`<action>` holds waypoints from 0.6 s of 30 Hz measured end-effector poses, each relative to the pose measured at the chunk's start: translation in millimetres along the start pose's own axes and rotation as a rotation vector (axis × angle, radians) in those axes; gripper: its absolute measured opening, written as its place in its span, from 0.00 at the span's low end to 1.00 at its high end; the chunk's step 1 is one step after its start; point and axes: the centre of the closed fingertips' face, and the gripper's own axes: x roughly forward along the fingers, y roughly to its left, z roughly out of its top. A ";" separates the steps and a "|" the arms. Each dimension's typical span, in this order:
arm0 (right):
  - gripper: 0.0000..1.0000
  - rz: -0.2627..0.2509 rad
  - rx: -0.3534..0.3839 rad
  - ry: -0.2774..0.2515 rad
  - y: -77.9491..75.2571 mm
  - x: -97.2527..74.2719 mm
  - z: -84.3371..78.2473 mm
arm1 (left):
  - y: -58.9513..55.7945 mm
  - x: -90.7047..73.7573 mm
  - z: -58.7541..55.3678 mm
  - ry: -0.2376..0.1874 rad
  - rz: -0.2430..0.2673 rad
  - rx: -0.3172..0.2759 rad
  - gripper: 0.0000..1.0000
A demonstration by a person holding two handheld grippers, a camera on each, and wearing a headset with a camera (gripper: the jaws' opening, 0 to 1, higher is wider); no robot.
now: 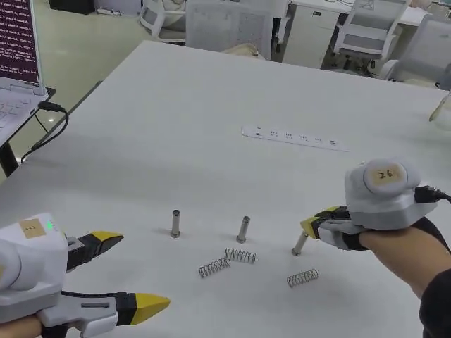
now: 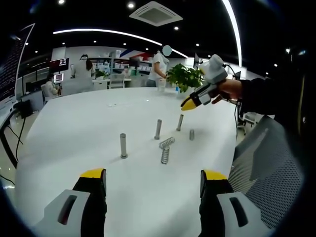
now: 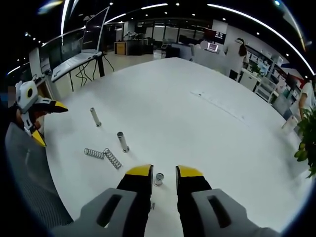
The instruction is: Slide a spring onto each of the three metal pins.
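Your right fingers (image 3: 139, 173) sit narrow, one each side of a pin (image 3: 158, 178); your left fingers (image 2: 93, 175) gape wide, springs (image 2: 165, 154) ahead

Left tool (image 2: 153, 180): jaws wide apart, above the tabletop (image 2: 74, 128).
Pins (image 2: 123, 145): three, upright, in a row.
Springs (image 2: 164, 154): two, lying close together near the middle pin.
Right tool (image 2: 190, 102): above the far pin.

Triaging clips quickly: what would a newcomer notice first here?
Three grey metal pins stand in a row on the white table, with three small coiled wire springs lying loose beside them. The right tool hovers at the rightmost pin, yellow-tipped jaws apart.
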 end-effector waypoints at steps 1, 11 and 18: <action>0.17 -0.002 0.000 -0.005 -0.5 -1.0 0.6 | -0.4 0.3 0.2 0.000 -0.001 0.001 0.74; 0.23 -0.014 0.009 -0.035 -5.3 -9.9 1.0 | -3.0 0.6 -0.1 0.012 -0.012 0.011 0.73; 0.28 -0.016 0.021 -0.051 -5.3 -13.4 -1.5 | -4.8 1.3 -1.3 0.024 -0.023 0.017 0.72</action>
